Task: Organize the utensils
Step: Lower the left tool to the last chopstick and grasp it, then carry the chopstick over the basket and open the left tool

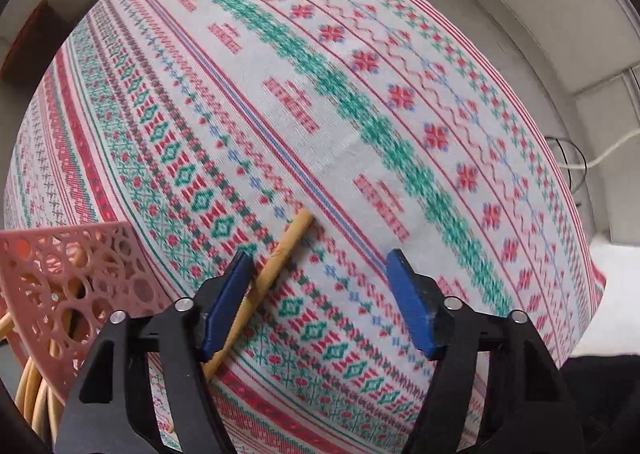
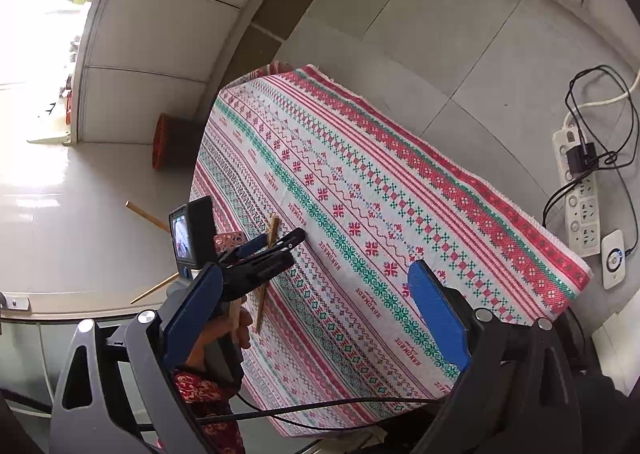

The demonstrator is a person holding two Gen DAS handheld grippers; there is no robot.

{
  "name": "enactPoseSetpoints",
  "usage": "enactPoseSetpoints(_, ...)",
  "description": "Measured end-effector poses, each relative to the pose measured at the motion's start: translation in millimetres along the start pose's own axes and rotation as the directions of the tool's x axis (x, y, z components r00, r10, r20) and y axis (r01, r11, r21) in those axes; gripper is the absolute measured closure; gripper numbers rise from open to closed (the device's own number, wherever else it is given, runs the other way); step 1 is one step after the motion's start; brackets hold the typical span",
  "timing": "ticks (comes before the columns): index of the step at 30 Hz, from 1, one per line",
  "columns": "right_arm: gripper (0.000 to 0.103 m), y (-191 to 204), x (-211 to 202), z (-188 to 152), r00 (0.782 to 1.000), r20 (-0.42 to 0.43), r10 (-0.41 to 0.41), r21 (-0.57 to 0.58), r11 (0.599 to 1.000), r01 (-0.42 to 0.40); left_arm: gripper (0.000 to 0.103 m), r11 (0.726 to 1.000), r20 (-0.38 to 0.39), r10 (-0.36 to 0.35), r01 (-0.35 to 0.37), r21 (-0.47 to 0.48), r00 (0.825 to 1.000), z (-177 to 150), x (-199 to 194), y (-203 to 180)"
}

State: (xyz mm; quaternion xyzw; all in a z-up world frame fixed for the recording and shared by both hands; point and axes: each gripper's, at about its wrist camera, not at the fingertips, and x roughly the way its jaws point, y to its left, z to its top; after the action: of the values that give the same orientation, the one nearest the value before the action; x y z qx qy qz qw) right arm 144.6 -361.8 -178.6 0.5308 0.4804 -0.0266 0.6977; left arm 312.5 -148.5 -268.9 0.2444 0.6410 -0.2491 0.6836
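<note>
Left gripper (image 1: 316,286): pointing straight down, blue pads apart, nothing pressed between them. Right gripper (image 2: 316,306): angled downward, blue pads set wide, nothing between. Hand (image 2: 236,328): wrapped around the left gripper's handle, patterned red sleeve (image 2: 200,394) at the wrist.

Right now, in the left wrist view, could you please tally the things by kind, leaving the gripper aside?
Loose chopstick: 1
Pink openwork basket: 1
Patterned tablecloth: 1
Total: 3
The basket's own chopsticks are too hidden to count.

chopstick (image 1: 256,286) end behind claw pad, holder (image 1: 68,278) cropped
</note>
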Motion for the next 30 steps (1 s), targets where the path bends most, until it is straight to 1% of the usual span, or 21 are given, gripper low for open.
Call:
enactPoseSetpoints(1, 0.012, -2, 2, 1, 1.000, -0.011, 0.008, 0.009, 1.000, -0.008, 0.051, 1.000, 0.000, -0.002, 0.002, 0.013, 1.000, -3, -1, -3)
enactPoseSetpoints(2, 0.012, -2, 2, 1, 1.000, -0.015, 0.010, 0.014, 1.000, -0.009, 0.065, 1.000, 0.002, -0.007, 0.007, 0.029, 1.000, -8, -4, -9)
enactPoseSetpoints(3, 0.012, -3, 3, 1, 1.000, -0.017, 0.009, 0.017, 1.000, -0.009, 0.072, 0.999, 0.013, -0.004, 0.003, 0.050, 1.000, -16, -6, -17)
enactPoseSetpoints(4, 0.012, -3, 3, 1, 1.000, -0.017, 0.006, 0.016, 1.000, -0.006, 0.078, 0.998, 0.028, 0.019, -0.021, 0.067, 0.999, -25, -7, -27)
enactPoseSetpoints(5, 0.012, -2, 4, 0, 1.000, -0.017, 0.004, 0.014, 1.000, -0.004, 0.086, 0.996, 0.052, 0.038, -0.042, 0.074, 0.998, -36, -8, -36)
enactPoseSetpoints(6, 0.012, -1, 4, 0, 1.000, -0.019, 0.004, 0.011, 1.000, -0.004, 0.090, 0.996, 0.069, 0.049, -0.054, 0.071, 0.996, -45, -8, -42)
enactPoseSetpoints(7, 0.012, 0, 6, -2, 1.000, -0.025, 0.005, 0.007, 1.000, -0.005, 0.096, 0.996, 0.092, 0.060, -0.066, 0.062, 0.994, -57, -9, -48)
enactPoseSetpoints(8, 0.012, 0, 7, -3, 0.999, -0.032, 0.007, 0.003, 1.000, -0.007, 0.096, 0.997, 0.108, 0.059, -0.065, 0.050, 0.992, -67, -10, -51)
enactPoseSetpoints(9, 0.012, 1, 8, -4, 0.999, -0.040, 0.007, -0.002, 1.000, -0.007, 0.096, 0.999, 0.133, 0.037, -0.040, 0.020, 0.990, -81, -12, -51)
enactPoseSetpoints(11, 0.012, 4, 11, -8, 0.999, -0.052, 0.006, -0.020, 1.000, -0.007, 0.096, 0.999, 0.179, 0.023, -0.016, -0.041, 0.984, -107, -20, -43)
enactPoseSetpoints(14, 0.012, 15, 14, -17, 0.997, -0.072, 0.005, -0.077, 0.997, -0.010, 0.096, 0.988, 0.276, -0.008, 0.050, -0.145, 0.961, -150, -51, -17)
enactPoseSetpoints(16, 0.012, 26, 13, -24, 0.997, -0.071, -0.001, -0.139, 0.990, -0.009, 0.097, 0.976, 0.358, -0.007, 0.085, -0.201, 0.934, -185, -84, -3)
enactPoseSetpoints(18, 0.012, 38, 13, -32, 0.997, -0.071, -0.003, -0.205, 0.979, -0.012, 0.097, 0.960, 0.437, 0.009, 0.114, -0.255, 0.899, -212, -122, 5)
enactPoseSetpoints(19, 0.012, 45, 14, -38, 0.996, -0.084, 0.007, -0.244, 0.969, -0.028, 0.097, 0.951, 0.480, 0.020, 0.131, -0.280, 0.877, -227, -142, 11)
enactPoseSetpoints(20, 0.012, 51, 15, -42, 0.995, -0.101, 0.019, -0.275, 0.960, -0.046, 0.097, 0.944, 0.523, 0.044, 0.136, -0.301, 0.851, -240, -163, 12)
enactPoseSetpoints(21, 0.012, 57, 17, -47, 0.993, -0.117, 0.025, -0.305, 0.950, -0.060, 0.097, 0.940, 0.555, 0.065, 0.136, -0.314, 0.829, -248, -180, 5)
enactPoseSetpoints(23, 0.012, 63, 20, -54, 0.992, -0.127, 0.019, -0.345, 0.937, -0.062, 0.097, 0.931, 0.625, 0.102, 0.148, -0.335, 0.774, -261, -220, 9)
enactPoseSetpoints(26, 0.012, 68, 25, -61, 0.992, -0.128, -0.002, -0.383, 0.922, -0.048, 0.097, 0.926, 0.746, 0.173, 0.153, -0.346, 0.643, -268, -293, 15)
enactPoseSetpoints(27, 0.012, 68, 25, -62, 0.992, -0.129, -0.007, -0.388, 0.921, -0.044, 0.097, 0.927, 0.771, 0.188, 0.150, -0.344, 0.608, -266, -308, 13)
enactPoseSetpoints(29, 0.012, 67, 26, -60, 0.992, -0.125, -0.017, -0.391, 0.920, -0.034, 0.097, 0.928, 0.818, 0.242, 0.120, -0.352, 0.522, -255, -344, 17)
enactPoseSetpoints(30, 0.012, 67, 27, -59, 0.992, -0.121, -0.020, -0.387, 0.922, -0.029, 0.097, 0.927, 0.825, 0.267, 0.103, -0.362, 0.498, -246, -355, 16)
